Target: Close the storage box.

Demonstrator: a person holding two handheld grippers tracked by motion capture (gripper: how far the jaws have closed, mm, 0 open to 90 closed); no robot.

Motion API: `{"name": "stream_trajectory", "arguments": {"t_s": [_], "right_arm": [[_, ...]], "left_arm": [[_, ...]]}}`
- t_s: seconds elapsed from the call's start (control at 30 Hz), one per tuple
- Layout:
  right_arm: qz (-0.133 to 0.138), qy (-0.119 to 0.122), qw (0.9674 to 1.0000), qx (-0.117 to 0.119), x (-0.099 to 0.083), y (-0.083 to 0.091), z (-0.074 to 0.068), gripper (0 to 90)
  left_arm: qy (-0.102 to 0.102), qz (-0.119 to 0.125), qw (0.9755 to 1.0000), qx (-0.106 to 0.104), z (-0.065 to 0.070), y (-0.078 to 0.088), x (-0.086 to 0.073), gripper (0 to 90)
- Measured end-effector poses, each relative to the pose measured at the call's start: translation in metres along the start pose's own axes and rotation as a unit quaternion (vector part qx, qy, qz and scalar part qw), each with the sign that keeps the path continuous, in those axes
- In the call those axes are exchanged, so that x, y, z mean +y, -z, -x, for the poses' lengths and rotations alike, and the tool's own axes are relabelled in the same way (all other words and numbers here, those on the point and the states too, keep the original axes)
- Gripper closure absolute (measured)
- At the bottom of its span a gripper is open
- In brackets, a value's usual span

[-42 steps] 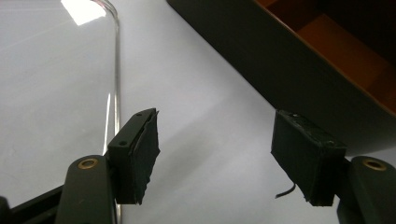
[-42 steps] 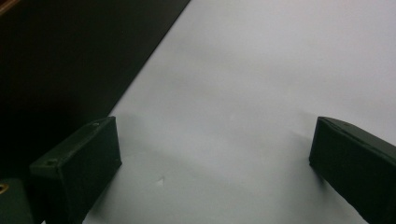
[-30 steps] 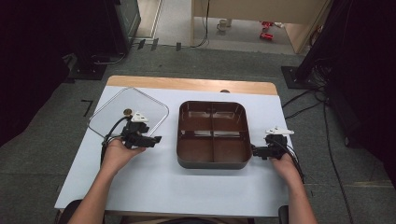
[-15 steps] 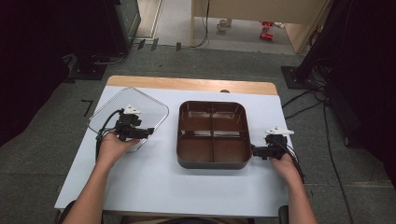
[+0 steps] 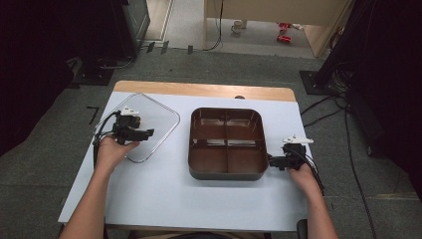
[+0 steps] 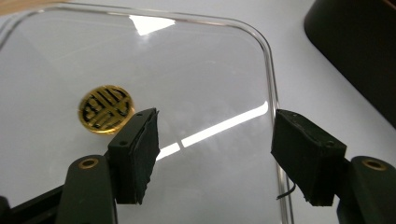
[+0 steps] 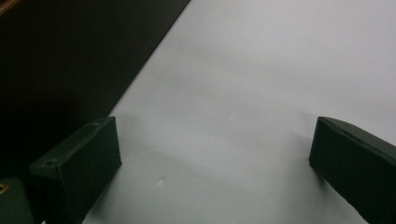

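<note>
Tray (image 5: 226, 172): brown, four parts, empty — sits mid-table.
Lid (image 5: 161, 122): clear, rounded corners, gold round sticker (image 6: 105, 108) — lies flat, left of the tray.

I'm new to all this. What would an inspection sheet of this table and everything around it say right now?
Surface: white table, wooden strip at far edge.
Job's things: brown four-compartment tray, empty; clear lid to its left, gold sticker on it.
Clutter: nothing seen.
Grippers: left tool open over the lid; right tool open beside the tray's right edge.
Cables: one trails from each tool; more on the floor.
Surroundings: grey carpet, dark equipment.
</note>
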State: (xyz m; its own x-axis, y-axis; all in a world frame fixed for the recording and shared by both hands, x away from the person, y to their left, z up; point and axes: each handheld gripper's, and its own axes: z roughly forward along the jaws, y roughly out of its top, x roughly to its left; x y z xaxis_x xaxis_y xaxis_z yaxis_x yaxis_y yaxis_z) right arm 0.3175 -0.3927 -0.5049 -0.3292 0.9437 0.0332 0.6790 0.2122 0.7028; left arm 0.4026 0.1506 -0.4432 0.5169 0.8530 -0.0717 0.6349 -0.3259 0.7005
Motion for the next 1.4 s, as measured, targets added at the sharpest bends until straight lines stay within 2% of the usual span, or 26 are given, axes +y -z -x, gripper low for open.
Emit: {"name": "stream_trajectory", "arguments": {"t_s": [0.17, 0.3, 0.4, 0.57, 0.8, 1.0, 1.2, 1.4], "right_arm": [[0.0, 0.0, 1.0, 0.0, 0.0, 0.0, 0.0, 1.3], [0.0, 0.0, 1.0, 0.0, 0.0, 0.0, 0.0, 1.3], [0.0, 0.0, 1.0, 0.0, 0.0, 0.0, 0.0, 1.3], [0.0, 0.0, 1.0, 0.0, 0.0, 0.0, 0.0, 1.4], [0.0, 0.0, 1.0, 0.0, 0.0, 0.0, 0.0, 1.3], [0.0, 0.0, 1.0, 0.0, 0.0, 0.0, 0.0, 1.3], [0.0, 0.0, 1.0, 0.0, 0.0, 0.0, 0.0, 1.3], [0.0, 0.0, 1.0, 0.0, 0.0, 0.0, 0.0, 1.3]], "left_arm": [[0.002, -0.001, 0.9999, 0.015, -0.008, 0.001, 0.004, 32.3], [0.005, 0.0, 0.9999, 0.015, -0.014, 0.0, 0.007, 32.2], [0.006, 0.001, 0.9996, 0.026, -0.023, -0.002, 0.009, 32.2], [0.02, 0.005, 0.9988, 0.044, -0.036, -0.007, 0.006, 32.2], [0.025, -0.017, 0.9976, 0.063, -0.043, -0.021, -0.001, 33.1], [0.044, -0.014, 0.9974, 0.056, -0.049, -0.031, -0.004, 39.9], [0.037, -0.004, 0.9974, 0.061, -0.049, -0.038, -0.004, 51.1], [0.037, 0.001, 0.9981, 0.05, -0.05, -0.039, -0.003, 58.5]]}}
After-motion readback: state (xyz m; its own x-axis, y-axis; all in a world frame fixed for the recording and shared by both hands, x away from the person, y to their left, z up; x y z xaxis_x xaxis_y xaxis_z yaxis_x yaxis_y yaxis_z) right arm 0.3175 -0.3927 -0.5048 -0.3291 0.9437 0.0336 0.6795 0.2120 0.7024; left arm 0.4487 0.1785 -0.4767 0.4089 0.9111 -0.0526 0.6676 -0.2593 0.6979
